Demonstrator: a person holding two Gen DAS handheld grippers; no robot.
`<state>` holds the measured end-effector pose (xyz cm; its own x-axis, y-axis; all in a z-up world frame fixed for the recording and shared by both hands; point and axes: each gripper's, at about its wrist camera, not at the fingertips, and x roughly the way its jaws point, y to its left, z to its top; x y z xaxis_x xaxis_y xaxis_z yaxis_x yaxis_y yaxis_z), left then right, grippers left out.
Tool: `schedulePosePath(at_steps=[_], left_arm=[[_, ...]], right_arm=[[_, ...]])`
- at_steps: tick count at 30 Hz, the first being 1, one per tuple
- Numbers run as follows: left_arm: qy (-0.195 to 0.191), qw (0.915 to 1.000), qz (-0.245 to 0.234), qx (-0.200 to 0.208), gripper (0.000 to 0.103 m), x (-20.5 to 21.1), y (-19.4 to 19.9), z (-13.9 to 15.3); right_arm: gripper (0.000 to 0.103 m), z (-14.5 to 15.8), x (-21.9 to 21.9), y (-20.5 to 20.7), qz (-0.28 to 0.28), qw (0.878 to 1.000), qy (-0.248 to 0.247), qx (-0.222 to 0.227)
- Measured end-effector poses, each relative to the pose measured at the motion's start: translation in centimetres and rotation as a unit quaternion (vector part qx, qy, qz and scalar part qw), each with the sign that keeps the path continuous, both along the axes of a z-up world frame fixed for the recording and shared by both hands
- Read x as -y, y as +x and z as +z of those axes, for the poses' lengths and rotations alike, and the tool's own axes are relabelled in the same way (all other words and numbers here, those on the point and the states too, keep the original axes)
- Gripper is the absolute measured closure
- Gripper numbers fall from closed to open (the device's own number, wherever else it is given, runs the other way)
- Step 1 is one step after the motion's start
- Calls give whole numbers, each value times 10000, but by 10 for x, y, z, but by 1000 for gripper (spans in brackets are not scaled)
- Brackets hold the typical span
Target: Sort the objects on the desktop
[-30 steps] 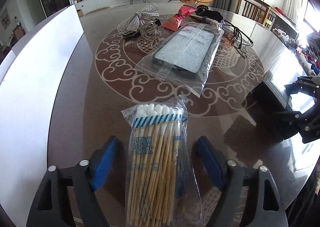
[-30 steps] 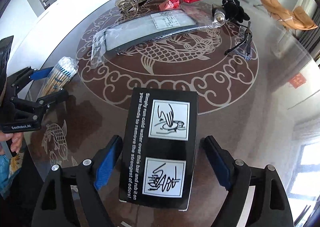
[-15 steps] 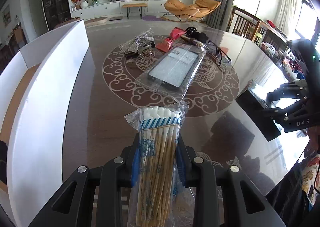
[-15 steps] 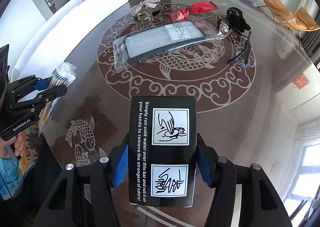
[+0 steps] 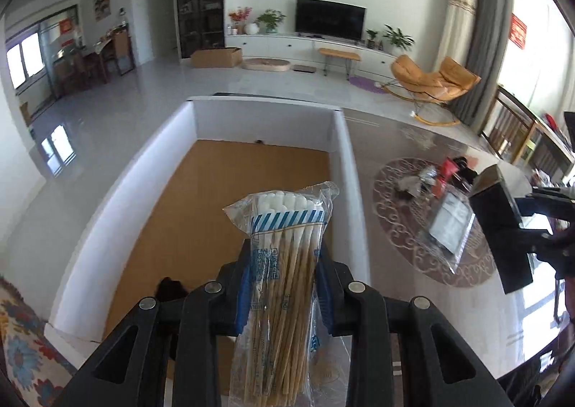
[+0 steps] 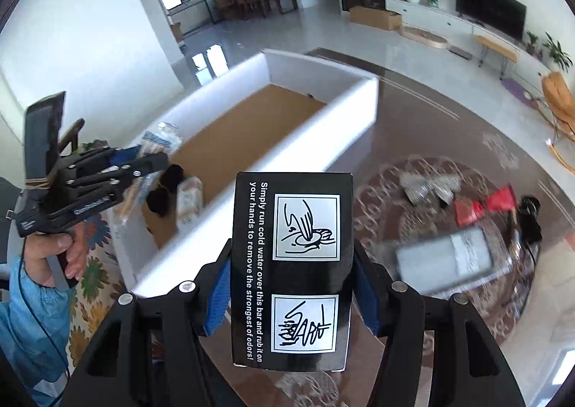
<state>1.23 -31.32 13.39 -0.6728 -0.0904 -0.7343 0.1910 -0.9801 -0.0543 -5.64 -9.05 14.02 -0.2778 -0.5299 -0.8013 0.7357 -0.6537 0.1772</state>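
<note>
Holding a swab pack [image 5: 284,263] and a black box [image 6: 293,270] up over the white bin [image 5: 350,191], one in each gripper.

Left gripper [image 5: 284,290] is clenched on the swab pack, its blue pads pressing both sides of the clear bag, cotton tips pointing away, above the bin's brown floor near its right wall. Right gripper [image 6: 293,294] grasps the black box by its long sides; the box, printed with two white pictograms and white text, hangs above the worktop [image 6: 413,126] just beside the bin's near wall. Inside the bin, at its near end, lie dark round items [image 6: 167,188] and a pale packet [image 6: 188,200]. On the worktop's patterned centre remain a bagged phone case [image 6: 445,261], a red item [image 6: 481,206], a silver bow [image 6: 429,186] and a black item [image 6: 530,216], all blurred. A hand [image 6: 54,252] in a blue sleeve carries the left gripper.
</note>
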Motion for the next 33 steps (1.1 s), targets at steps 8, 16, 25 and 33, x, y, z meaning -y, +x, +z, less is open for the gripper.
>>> schedulePosePath(at_steps=[8, 16, 25, 33], left_arm=[[240, 9946, 925, 409, 72, 95, -7, -28], [258, 9924, 763, 934, 72, 94, -28, -69], [-191, 9865, 1023, 1268, 22, 92, -39, -87], [-297, 9955, 801, 404, 22, 53, -15, -48]], right_arm=[[43, 13, 154, 10, 825, 9955, -308, -341], [43, -60, 220, -5, 883, 9945, 441, -357], [0, -76, 211, -22, 323, 9981, 162, -498], [0, -48, 110, -3, -469, 9870, -704, -1364]])
